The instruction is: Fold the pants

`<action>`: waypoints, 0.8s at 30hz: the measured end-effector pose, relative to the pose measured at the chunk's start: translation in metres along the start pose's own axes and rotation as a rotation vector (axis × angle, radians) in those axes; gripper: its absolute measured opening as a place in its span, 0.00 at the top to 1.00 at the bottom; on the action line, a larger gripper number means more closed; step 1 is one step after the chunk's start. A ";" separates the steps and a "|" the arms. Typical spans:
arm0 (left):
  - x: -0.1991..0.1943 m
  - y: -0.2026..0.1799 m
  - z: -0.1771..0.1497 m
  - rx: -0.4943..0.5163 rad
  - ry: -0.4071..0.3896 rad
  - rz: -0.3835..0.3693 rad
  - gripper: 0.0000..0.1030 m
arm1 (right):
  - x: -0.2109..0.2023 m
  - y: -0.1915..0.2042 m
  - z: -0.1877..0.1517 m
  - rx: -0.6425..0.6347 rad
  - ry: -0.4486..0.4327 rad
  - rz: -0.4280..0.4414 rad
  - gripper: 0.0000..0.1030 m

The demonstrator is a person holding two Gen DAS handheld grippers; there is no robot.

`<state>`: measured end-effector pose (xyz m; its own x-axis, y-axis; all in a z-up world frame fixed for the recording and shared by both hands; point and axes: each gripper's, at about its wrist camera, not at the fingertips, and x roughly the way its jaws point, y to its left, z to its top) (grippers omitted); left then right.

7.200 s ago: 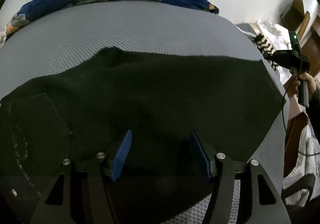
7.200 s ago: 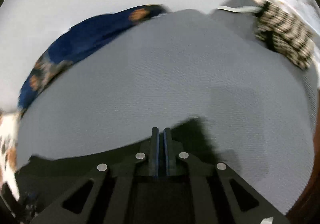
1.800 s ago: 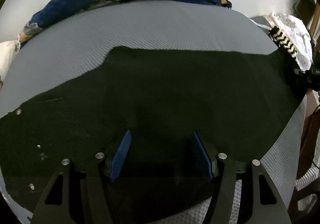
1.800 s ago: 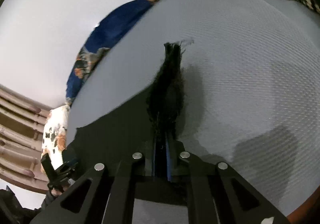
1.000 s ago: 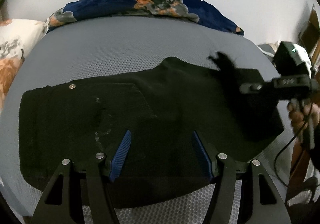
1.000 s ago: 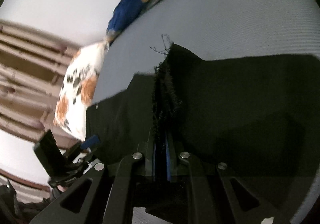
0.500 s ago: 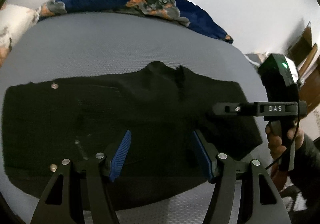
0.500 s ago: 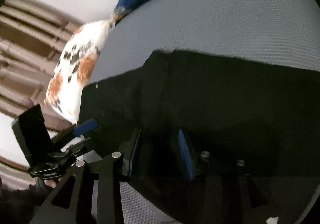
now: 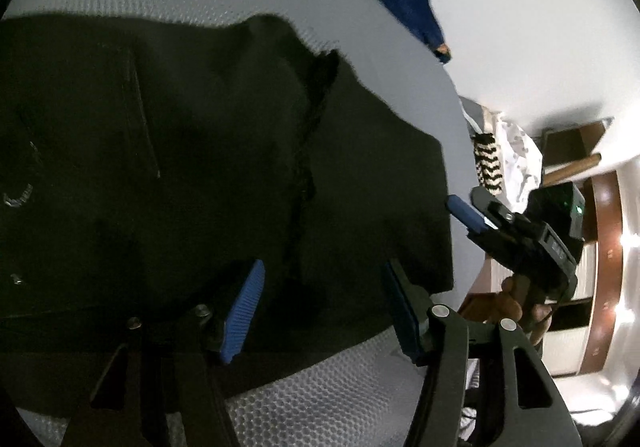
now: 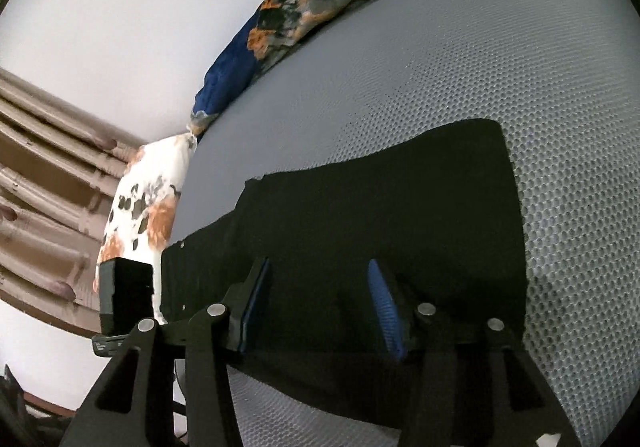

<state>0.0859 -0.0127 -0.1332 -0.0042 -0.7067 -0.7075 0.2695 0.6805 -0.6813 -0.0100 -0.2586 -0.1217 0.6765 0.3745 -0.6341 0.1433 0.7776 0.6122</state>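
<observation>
Pants (image 10: 380, 231) flat below right tool (image 10: 320, 307); tool just opening, apparently nothing gripped.

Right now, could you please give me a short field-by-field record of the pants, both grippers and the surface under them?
garment: black pants, folded over, lying flat
frayed hem: lies across the top layer
surface: grey mesh mattress
left gripper: open, over the pants, nothing between the pads
right gripper: open after just releasing, jaws have been opening, nothing held
far edge: blue floral blanket
side: floral pillow
</observation>
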 end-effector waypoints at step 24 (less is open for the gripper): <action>0.019 -0.027 -0.011 -0.002 0.057 -0.029 0.92 | -0.001 -0.010 -0.005 0.025 -0.015 -0.075 0.52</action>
<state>0.0685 -0.0422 -0.1303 -0.0667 -0.7139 -0.6970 0.2670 0.6604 -0.7019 -0.0154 -0.2644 -0.1297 0.6739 0.3083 -0.6714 0.2119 0.7900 0.5753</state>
